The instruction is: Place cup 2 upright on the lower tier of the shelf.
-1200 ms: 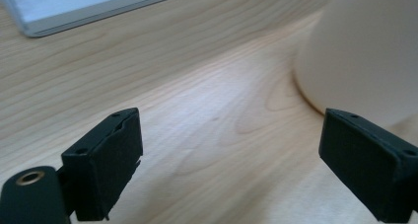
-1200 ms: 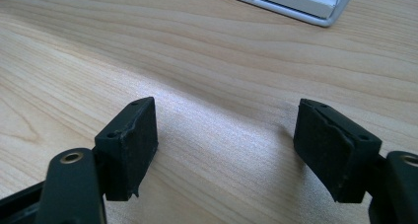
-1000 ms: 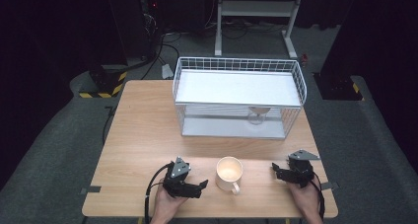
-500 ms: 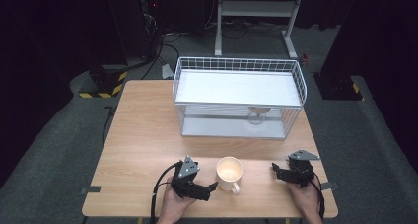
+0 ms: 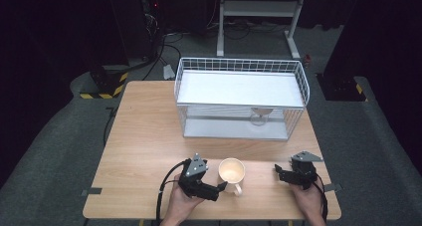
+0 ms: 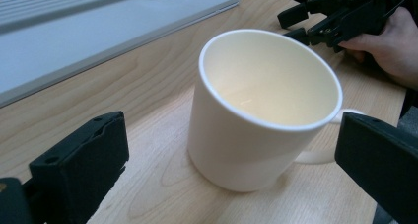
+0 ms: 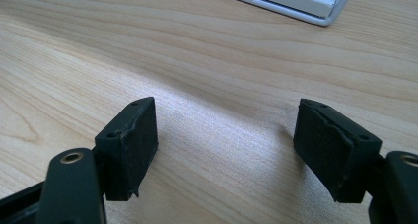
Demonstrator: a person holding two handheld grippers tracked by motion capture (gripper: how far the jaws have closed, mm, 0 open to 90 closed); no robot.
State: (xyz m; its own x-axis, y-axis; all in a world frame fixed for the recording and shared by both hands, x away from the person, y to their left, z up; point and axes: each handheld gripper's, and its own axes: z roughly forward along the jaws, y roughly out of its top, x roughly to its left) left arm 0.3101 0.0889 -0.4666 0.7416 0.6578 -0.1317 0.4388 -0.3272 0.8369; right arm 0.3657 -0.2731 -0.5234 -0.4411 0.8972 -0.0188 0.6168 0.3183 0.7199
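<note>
Left gripper [image 6: 231,160], jaws just spread wide, straddles the glossy cream ceramic mug [image 6: 261,110] untouched, so probably next comes squeezing; right gripper [image 7: 226,150] idles empty, half-open.

Bare table [image 5: 144,136] left of the wire basket [image 5: 241,99]; the mug [image 5: 232,171] stands between both claws
</note>
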